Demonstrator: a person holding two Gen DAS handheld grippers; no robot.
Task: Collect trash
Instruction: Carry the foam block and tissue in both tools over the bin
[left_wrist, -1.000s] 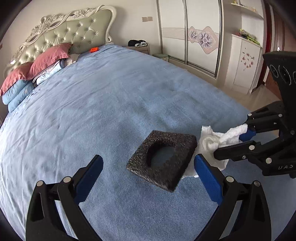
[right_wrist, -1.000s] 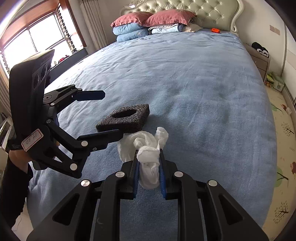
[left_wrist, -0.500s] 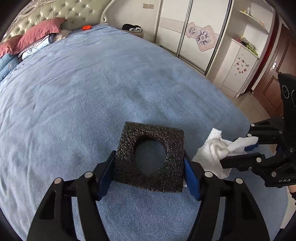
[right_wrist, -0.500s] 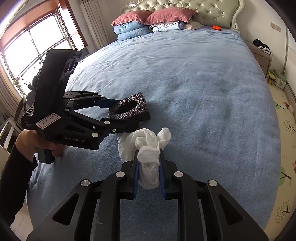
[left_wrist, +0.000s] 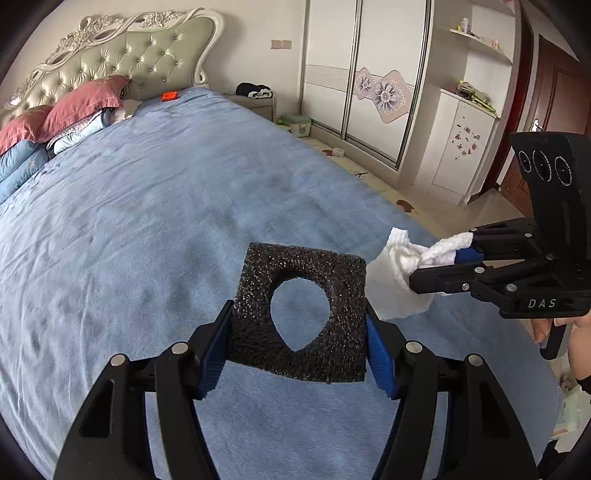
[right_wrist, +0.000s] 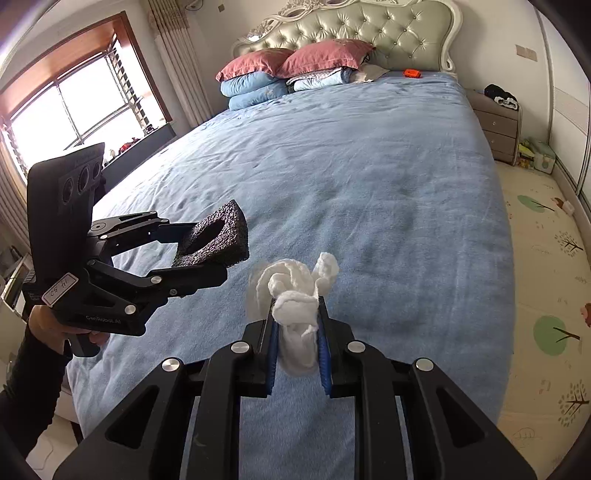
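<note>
Black foam block, flat on the blue bedspread a second ago, now hangs lifted between the left gripper's half-closed fingers, while the right gripper pinches white tissue, both pieces collected.

A blue bedspread covers the bed, with a tufted headboard at twelve o'clock. Two pink pillows sit on folded blue quilts beneath it. A small orange object lies near one o'clock. A window stands at ten o'clock, a wardrobe opposite
</note>
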